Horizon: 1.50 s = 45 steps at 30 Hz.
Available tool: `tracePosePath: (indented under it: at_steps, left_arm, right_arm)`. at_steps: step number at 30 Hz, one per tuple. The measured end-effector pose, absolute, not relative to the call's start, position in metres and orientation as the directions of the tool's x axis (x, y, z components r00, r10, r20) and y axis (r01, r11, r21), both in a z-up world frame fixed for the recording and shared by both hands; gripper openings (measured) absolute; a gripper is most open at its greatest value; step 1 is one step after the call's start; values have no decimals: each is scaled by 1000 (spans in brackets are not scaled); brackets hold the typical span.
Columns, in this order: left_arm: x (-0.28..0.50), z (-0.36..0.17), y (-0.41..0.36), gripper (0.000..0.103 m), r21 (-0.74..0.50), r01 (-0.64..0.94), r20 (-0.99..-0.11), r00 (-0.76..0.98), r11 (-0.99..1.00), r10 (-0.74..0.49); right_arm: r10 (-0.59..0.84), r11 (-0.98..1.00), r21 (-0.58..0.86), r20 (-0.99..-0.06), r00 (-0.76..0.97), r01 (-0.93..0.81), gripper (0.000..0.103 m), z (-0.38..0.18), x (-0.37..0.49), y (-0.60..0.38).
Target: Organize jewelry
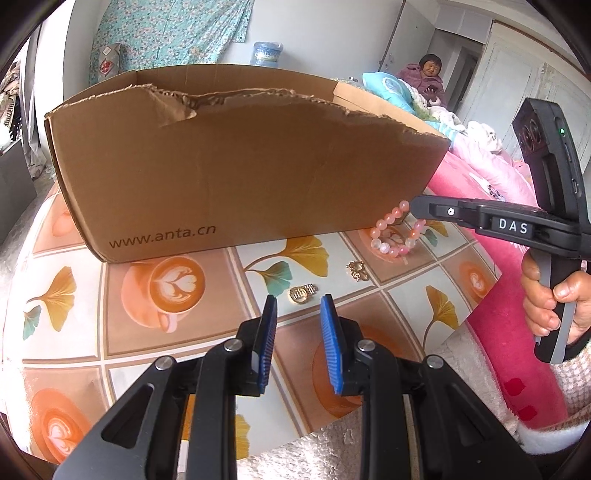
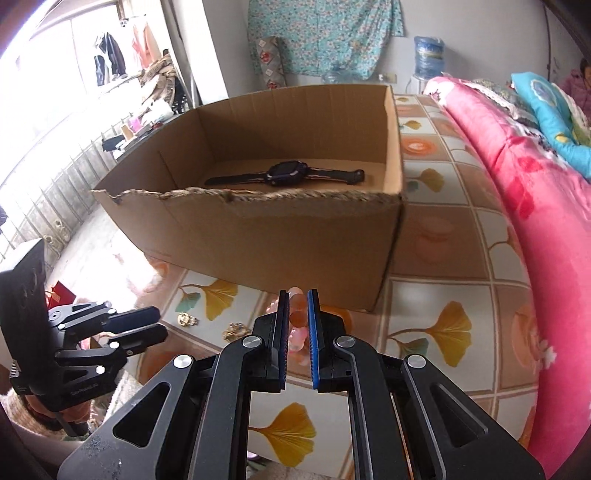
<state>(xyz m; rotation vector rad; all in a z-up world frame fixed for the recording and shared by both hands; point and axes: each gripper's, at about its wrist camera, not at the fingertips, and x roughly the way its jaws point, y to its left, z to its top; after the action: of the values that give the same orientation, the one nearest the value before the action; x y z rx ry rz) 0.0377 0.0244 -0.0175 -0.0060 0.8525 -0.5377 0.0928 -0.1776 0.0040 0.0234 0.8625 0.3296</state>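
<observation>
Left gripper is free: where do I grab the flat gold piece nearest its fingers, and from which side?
The gold piece lies flat on the patterned cloth, just ahead of the left gripper. Probably come straight down from above, jaws either side of its narrower width, pinching the outer edges. It is thin, so the fingertips must reach the cloth.

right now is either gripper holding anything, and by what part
The right gripper is shut on the pink bead bracelet, pinching a few beads at one end. The left gripper holds nothing.

A pink quilt point(image 2: 517, 206) lies heaped along the bed, a blue pillow point(image 2: 546, 110) behind it. Floral cloth point(image 1: 173, 33) hangs on the wall, a water bottle point(image 1: 266, 53) stands below
</observation>
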Motion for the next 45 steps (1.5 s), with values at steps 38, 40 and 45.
tracePosePath:
  at_steps: [38,40,45]
  left_arm:
    - [50,-25,-12,10,-11,471,-743,586,882,-323]
    - [50,-24,-9,10,-29,467,-741,584,884,-332]
    - [48,-18,3,10,-33,447,-724,606,894,-330]
  right_arm:
    - [412,907,251,-702,582,-339,16,-9,61,-161]
    - [417,904,251,-696,584,-346,16,-8,60,-162]
    - [430,894,240,-697,574,-378,17,-7,59,-156]
